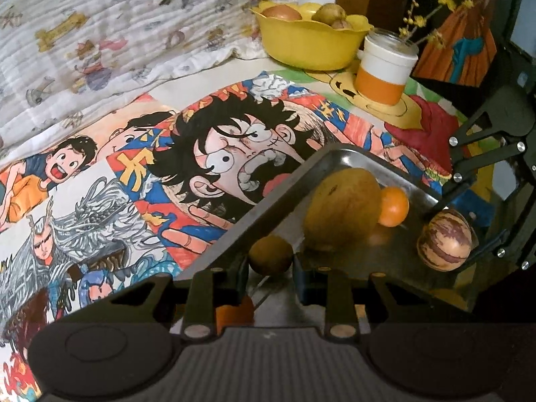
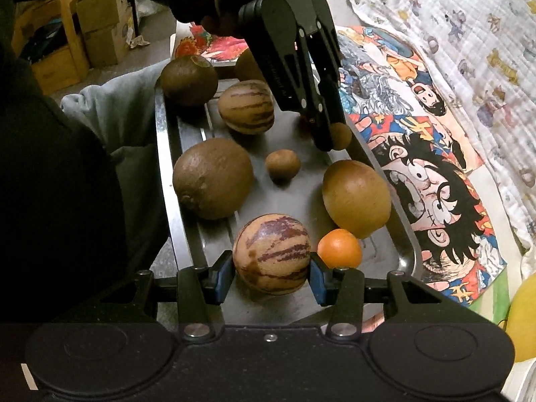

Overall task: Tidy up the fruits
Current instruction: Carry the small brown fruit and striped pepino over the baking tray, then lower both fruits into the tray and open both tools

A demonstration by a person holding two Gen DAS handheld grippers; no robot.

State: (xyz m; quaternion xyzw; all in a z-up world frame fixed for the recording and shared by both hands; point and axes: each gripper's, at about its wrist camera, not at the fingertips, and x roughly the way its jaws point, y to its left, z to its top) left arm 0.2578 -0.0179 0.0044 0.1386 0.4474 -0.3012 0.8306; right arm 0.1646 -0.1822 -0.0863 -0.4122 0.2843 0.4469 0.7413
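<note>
Left wrist view: my left gripper [image 1: 270,269] clamps a small brown fruit [image 1: 270,255] at the near rim of the metal tray [image 1: 254,214], which rests on a cartoon-print cloth [image 1: 134,181]; a yellow bowl [image 1: 310,45] of fruit stands beyond. Right wrist view: my right gripper [image 2: 272,273] closes on a striped melon [image 2: 272,254] in the tray, an orange [image 2: 339,248] just beside it and brown fruits scattered behind.
</note>
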